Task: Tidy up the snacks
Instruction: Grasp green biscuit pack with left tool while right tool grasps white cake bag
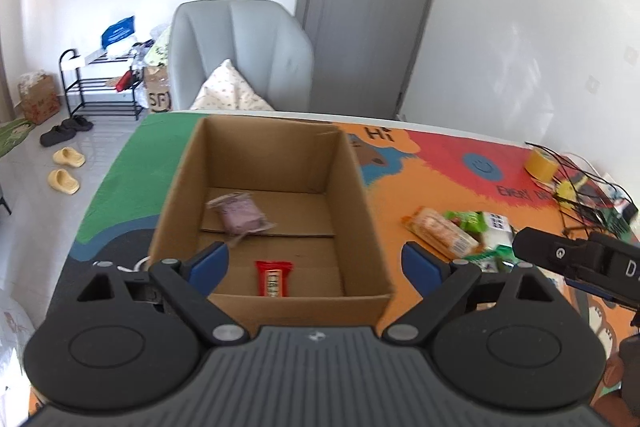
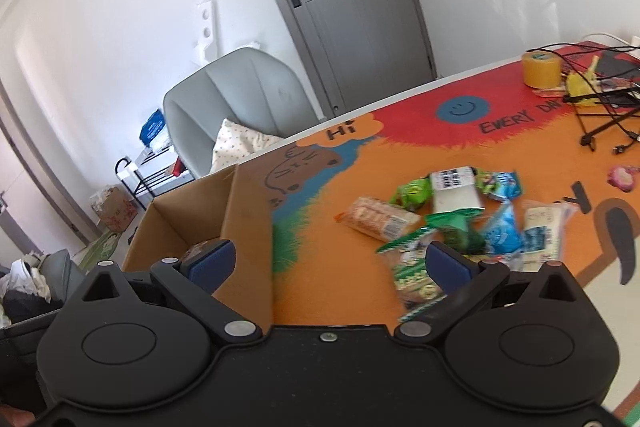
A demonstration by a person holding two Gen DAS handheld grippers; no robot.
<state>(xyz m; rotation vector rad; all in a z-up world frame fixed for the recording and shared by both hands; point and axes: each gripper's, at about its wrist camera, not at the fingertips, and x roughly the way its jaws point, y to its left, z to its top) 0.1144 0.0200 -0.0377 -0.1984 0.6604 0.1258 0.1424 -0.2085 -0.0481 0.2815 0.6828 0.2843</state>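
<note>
An open cardboard box (image 1: pixel 360 187) stands on the colourful table mat. Inside lie a red snack bar (image 1: pixel 274 277) near the front wall and a pink wrapped snack (image 1: pixel 240 215), blurred, further back. My left gripper (image 1: pixel 316 263) is open and empty, held over the box's front edge. A pile of snack packets (image 2: pixel 452 215) lies on the orange part of the mat, right of the box (image 2: pixel 244 211); it also shows in the left wrist view (image 1: pixel 456 231). My right gripper (image 2: pixel 328 263) is open and empty, between the box's right wall and the pile.
A roll of yellow tape (image 2: pixel 542 69) and tangled black cables (image 2: pixel 600 115) sit at the table's far right. A small pink item (image 2: pixel 622 178) lies right of the pile. A grey armchair (image 1: pixel 240 55) with a cushion stands behind the table, by a grey door (image 1: pixel 372 7).
</note>
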